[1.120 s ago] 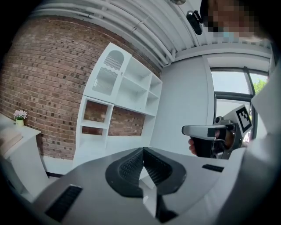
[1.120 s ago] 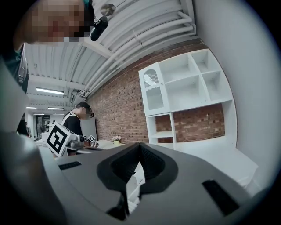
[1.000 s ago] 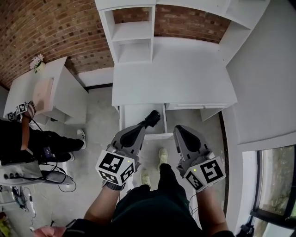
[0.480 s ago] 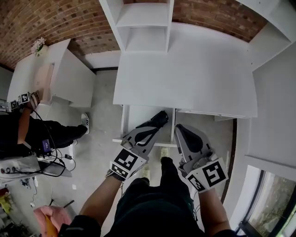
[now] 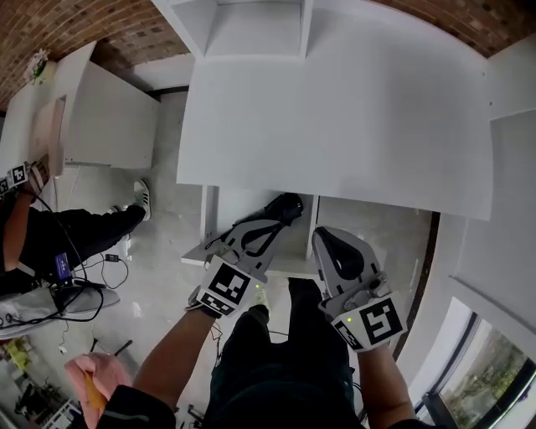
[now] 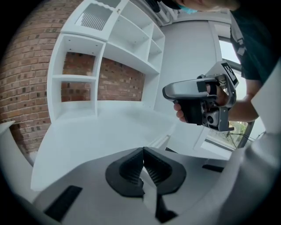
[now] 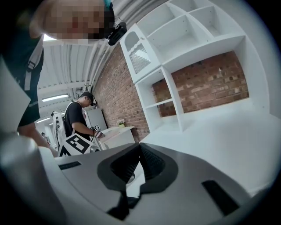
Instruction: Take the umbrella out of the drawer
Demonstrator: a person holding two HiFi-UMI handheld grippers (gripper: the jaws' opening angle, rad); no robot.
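The black folded umbrella (image 5: 286,206) lies in the open white drawer (image 5: 210,219) under the desk's front edge. My left gripper (image 5: 270,224) hangs over the drawer with its tips just short of the umbrella's near end; its jaws are shut and nothing is between them (image 6: 142,152). My right gripper (image 5: 327,237) is beside the drawer's right wall, over the floor, pads together and empty (image 7: 140,146). The umbrella shows in neither gripper view. In the left gripper view the right gripper (image 6: 197,102) is in a hand above the desk top.
The white desk (image 5: 335,117) with its shelf unit (image 5: 251,21) fills the top of the head view. A second person (image 5: 50,243) sits at the left by a white side table (image 5: 92,117). Cables (image 5: 84,289) lie on the floor. My shoe (image 5: 260,295) is under the drawer.
Both grippers have come down and forward toward the open drawer. The head camera has moved in over the desk. The umbrella still lies in the drawer.
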